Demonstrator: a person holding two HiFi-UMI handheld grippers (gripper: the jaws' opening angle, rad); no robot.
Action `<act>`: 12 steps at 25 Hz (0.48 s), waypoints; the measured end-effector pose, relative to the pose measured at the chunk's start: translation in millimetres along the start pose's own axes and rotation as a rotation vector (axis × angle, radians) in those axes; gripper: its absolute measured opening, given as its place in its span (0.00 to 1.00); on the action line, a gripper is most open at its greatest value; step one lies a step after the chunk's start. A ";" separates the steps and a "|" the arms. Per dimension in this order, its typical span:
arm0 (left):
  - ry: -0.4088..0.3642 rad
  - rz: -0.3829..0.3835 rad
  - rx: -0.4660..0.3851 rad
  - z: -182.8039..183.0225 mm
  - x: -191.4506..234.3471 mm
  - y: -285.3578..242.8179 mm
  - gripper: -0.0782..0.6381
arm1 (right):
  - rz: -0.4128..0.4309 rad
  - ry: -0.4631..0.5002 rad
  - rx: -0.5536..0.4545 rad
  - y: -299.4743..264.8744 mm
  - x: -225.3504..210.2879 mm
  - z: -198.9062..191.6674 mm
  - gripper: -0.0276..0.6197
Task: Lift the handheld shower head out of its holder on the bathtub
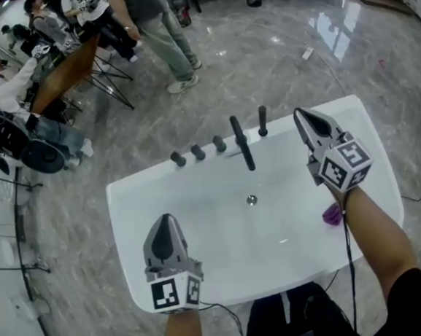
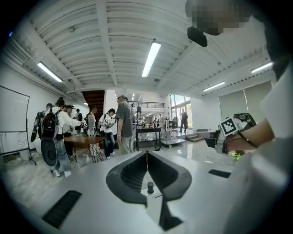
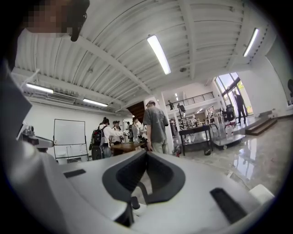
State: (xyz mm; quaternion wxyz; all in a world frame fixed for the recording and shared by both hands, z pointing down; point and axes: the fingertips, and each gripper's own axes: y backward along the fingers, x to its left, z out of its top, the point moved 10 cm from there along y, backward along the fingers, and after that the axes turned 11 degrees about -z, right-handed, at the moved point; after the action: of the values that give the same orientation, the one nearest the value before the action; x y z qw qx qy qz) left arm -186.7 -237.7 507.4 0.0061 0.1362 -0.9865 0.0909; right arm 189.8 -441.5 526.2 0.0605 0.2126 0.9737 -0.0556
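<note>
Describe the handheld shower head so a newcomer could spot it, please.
On the white bathtub, black fittings line the far rim. The handheld shower head stands rightmost: a slim upright wand, unlike the stubby knobs and slanting spout.

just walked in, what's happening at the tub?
A person holds a gripper in each hand over a white bathtub. Both sets of jaws are shut with nothing between them. The right gripper is close to the black shower head, which stands in its holder on the far rim, untouched. The left gripper hovers over the near side of the tub. The lift has not yet begun.
</note>
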 end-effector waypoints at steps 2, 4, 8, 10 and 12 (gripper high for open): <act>0.027 0.016 -0.003 -7.4 1.1 -2.8 0.13 | 0.010 0.005 0.006 -9.7 -2.2 -9.9 0.05; 0.035 0.029 0.000 -13.5 0.5 -3.3 0.13 | 0.021 0.013 0.008 -18.7 -4.4 -20.3 0.05; 0.022 0.044 0.020 -25.0 0.8 -7.3 0.13 | 0.020 0.030 0.029 -41.7 -14.9 -47.1 0.05; 0.002 0.049 0.025 -31.9 5.5 -12.8 0.13 | 0.021 0.047 0.050 -53.5 -18.5 -61.9 0.05; -0.017 0.056 0.028 -43.0 12.8 -22.1 0.13 | 0.023 0.064 0.068 -65.5 -21.3 -79.1 0.05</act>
State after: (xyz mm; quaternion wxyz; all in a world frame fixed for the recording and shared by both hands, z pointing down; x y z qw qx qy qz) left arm -193.5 -254.3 554.1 -0.0068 0.1091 -0.9886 0.1035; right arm 174.0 -498.8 612.6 0.0226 0.2275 0.9701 -0.0813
